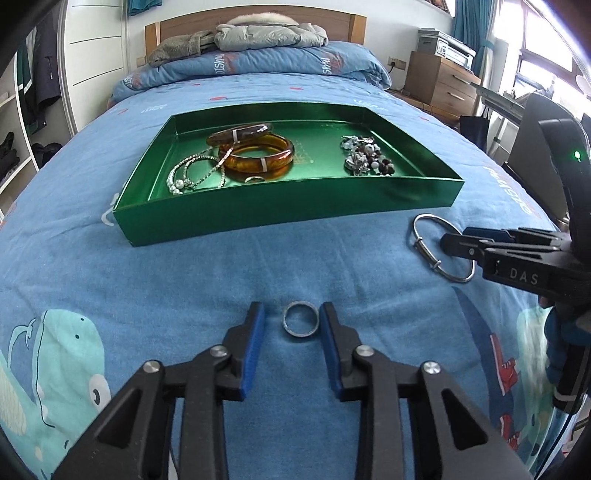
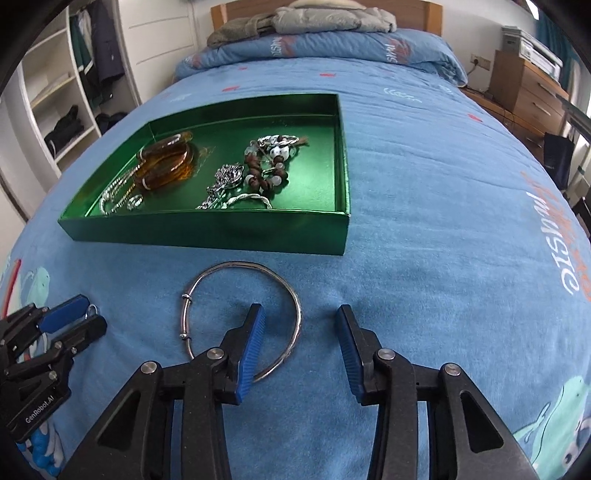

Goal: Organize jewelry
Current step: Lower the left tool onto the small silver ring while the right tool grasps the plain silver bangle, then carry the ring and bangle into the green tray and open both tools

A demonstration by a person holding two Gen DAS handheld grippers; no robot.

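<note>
Lying flat on the napped blue cotton bedspread [image 1: 221,266], between the ribbed blue pads of the left gripper [image 1: 291,321]: a small, plain silver metal ring [image 1: 301,324], round and smooth, framed on both sides but not yet pinched, jaws parted a little wider than the band. Straight ahead of that gripper, a shallow rectangular tray of glossy green foil card [image 1: 280,216], low-walled and mirror-bright inside. Stacked at its left half, two thick translucent amber bangles [image 1: 255,153], one tilted on the other, beside a coil of fine silver chain with pearls [image 1: 192,175] and a tiny second ring [image 1: 255,179]; at its right half, a knotted heap of brown and white beads with silver links [image 1: 364,155]. Off to the right of the left gripper, and directly under the right gripper [image 2: 301,314], a thin round silver wire bangle [image 2: 243,295] with two small sliding coils on its rim, flat on the cloth. Spread wide, the right gripper's fingers straddling the bangle's right arc: one blue pad planted inside the hoop, the other outside it, nothing clamped. Printed on the bedspread near both tools, pale teal cartoon whales [image 1: 55,354]. Beyond the tray, a folded blue quilt [image 1: 258,62] and a puffy grey jacket [image 1: 266,33] against a wooden headboard [image 1: 255,18].
</note>
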